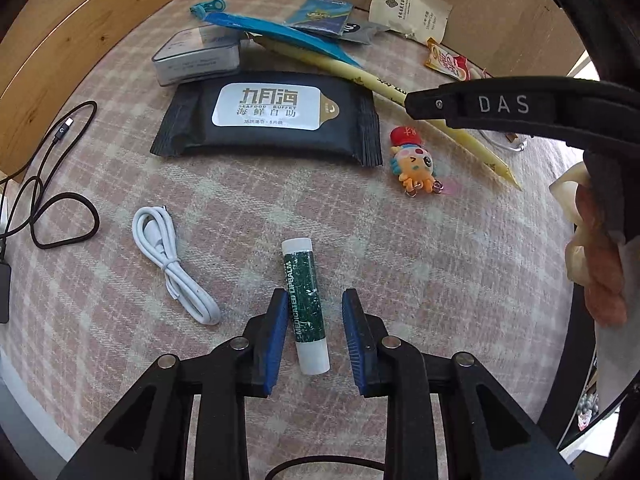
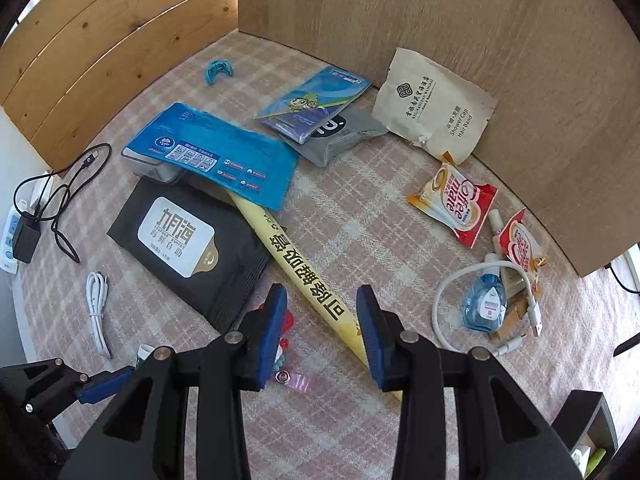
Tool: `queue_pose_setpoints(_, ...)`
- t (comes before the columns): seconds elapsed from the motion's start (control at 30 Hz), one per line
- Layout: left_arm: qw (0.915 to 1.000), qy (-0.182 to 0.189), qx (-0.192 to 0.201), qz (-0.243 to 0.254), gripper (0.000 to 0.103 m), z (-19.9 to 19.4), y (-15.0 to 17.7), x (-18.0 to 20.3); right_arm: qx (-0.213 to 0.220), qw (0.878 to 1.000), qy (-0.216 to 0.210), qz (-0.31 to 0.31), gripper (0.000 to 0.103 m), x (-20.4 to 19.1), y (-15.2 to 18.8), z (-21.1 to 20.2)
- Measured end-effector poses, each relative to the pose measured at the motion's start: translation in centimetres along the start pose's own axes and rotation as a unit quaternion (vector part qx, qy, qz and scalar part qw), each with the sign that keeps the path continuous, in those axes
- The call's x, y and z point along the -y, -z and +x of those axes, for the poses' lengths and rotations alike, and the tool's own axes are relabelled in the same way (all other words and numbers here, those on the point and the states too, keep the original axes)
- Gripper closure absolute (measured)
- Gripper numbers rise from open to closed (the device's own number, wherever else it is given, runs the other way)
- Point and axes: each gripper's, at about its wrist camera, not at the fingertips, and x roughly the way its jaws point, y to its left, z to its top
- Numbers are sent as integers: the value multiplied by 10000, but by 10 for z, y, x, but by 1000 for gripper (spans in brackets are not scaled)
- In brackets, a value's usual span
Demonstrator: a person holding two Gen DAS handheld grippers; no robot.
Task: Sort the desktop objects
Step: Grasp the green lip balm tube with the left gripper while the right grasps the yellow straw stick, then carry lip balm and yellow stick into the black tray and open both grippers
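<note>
Pink plaid cloth (image 1: 400,264) (wall to wall), wooden panels (image 2: 460,28), power strip (image 2: 9,236).

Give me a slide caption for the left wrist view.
Left tongs straddle a green lip balm tube lying on the plaid cloth, the left pad touching it, the right still clear.

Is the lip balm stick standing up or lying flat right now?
Lying flat: the lip balm rests lengthwise on the checked cloth, its full printed side showing.
</note>
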Motion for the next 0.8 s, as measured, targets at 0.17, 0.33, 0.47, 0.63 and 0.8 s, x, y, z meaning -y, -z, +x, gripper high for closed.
queue_pose_setpoints(0.17, 9998, -125, 58, 123, 83, 0, -1, 5, -119, 9998, 15, -177, 70, -9, -10, 16)
queue_pose_setpoints(0.33, 9993, -243, 139, 253, 88, -1, 0, 9, -158, 9999, -39, -31, 78, -6, -13, 25)
queue_pose_setpoints(0.47, 9988, -303, 216, 308, 89, -2, 1, 12, -188, 9995, -123, 218, 82, 3, -10, 22)
queue_pose_setpoints(0.63, 9984, -273, 336, 354, 89, -4, 5, 12, -182, 9964, -153, 809, 82, 21, 8, 13)
queue_pose_setpoints(0.8, 9986, -115, 393, 321, 89, -7, 7, 8, -182, 9858, -153, 1659, 89, 39, 47, 0)
